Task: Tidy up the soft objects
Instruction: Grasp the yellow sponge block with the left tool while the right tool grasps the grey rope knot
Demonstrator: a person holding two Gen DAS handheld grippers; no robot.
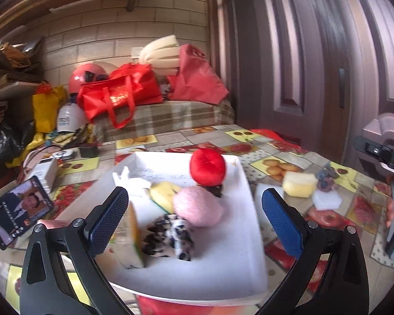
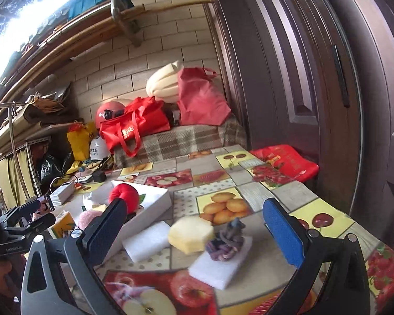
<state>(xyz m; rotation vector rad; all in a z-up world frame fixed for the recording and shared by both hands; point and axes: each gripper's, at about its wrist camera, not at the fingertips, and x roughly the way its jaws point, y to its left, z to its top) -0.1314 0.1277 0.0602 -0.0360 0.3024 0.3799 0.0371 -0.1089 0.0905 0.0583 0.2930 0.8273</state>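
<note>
Hanging over the white tray (image 1: 244, 199), the left claw (image 1: 194, 223) has its two blue pads spread wide and holds nothing. Between its pads, in the tray, sit the soft things. A pink puff (image 1: 198, 206) lies right in the middle, a bit ahead of the claw. A black and white spotted cloth (image 1: 170, 236) lies closer to the claw and touches the puff. A red plush toy (image 1: 207, 166) sits farther ahead, past the puff. A yellow sponge piece (image 1: 163, 194) lies just left of the puff, and a small white thing (image 1: 130, 182) sits farther ahead on the left. An orange and green tissue pack (image 1: 130, 239) stands tilted just beside the left pad. Off to the right of this claw, outside the tray, a yellow sponge block (image 1: 299, 183) rests on the fruit tablecloth (image 1: 275, 155).

The right claw (image 2: 194, 232) is wide too, with nothing between its pads. It hangs over the tablecloth, and the tray (image 2: 155, 199) is ahead on its left. Right ahead, between the pads, the yellow sponge block (image 2: 190, 233) lies on the cloth. A knotted purple and grey rope toy (image 2: 227, 241) sits just right of it, on top of a flat white foam piece (image 2: 218, 267). Another white foam block (image 2: 145, 241) lies just left of the sponge, beside the tray wall. The red plush toy (image 2: 126, 194) shows above the left pad.

A phone (image 1: 18, 211) with a lit screen lies far left of the left claw.
</note>
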